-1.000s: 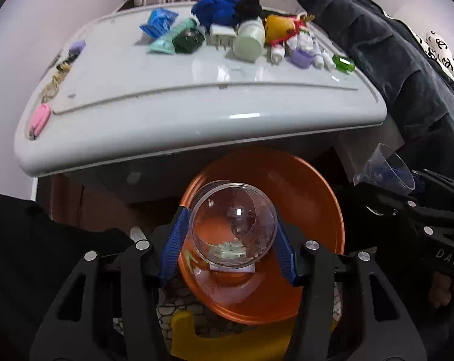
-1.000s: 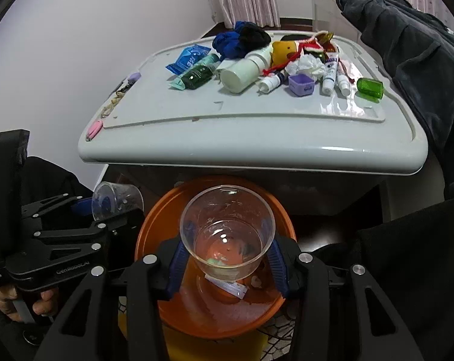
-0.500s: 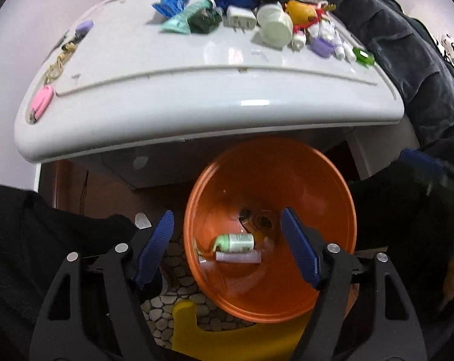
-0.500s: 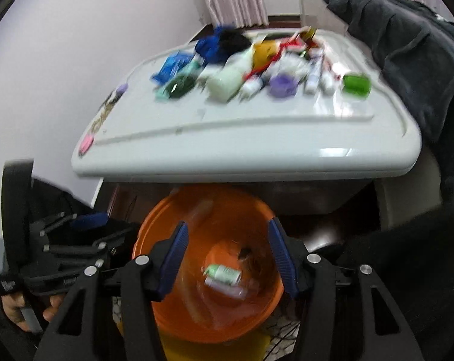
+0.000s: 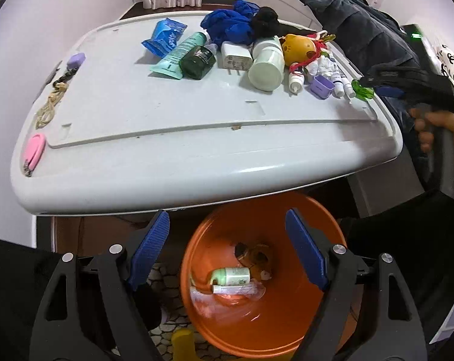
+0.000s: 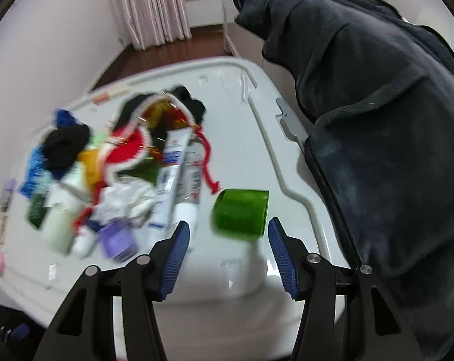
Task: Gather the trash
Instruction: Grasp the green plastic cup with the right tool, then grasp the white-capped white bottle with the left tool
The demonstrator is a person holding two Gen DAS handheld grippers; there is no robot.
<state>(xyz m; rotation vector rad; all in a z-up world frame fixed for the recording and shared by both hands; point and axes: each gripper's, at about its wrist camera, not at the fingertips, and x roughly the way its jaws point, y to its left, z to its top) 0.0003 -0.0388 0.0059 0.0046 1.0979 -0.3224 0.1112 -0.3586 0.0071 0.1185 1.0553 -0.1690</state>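
Observation:
My left gripper (image 5: 227, 219) hovers over the orange bin (image 5: 317, 225); its jaws are opening and nothing is between them. In the bin lie a small green-and-white bottle (image 5: 230, 275), a tube (image 5: 236, 289) and clear plastic (image 5: 209, 300). My right gripper (image 6: 228, 224) is open over the white tabletop (image 6: 242, 138). A green translucent cup (image 6: 240, 210) lies on its side just past the fingertips, untouched. In the left wrist view the right gripper (image 5: 404, 85) is held by a hand (image 5: 437, 132) beside the green cup (image 5: 362, 90). Crumpled tissue (image 6: 127, 198) lies to the left.
The tabletop (image 5: 197, 156) holds a blue packet (image 5: 163, 37), teal tube (image 5: 178, 57), dark green jar (image 5: 198, 61), white charger (image 5: 236, 58), pale green bottle (image 5: 267, 66), yellow toy (image 5: 297, 48), purple box (image 5: 321, 85) and pink item (image 5: 34, 149). A dark blanket (image 6: 377, 120) borders the right side.
Both clear cups have left the grippers and dropped toward the bin. My left jaws spread wider. The right gripper swung from over the bin up to the table, next to the green cup.

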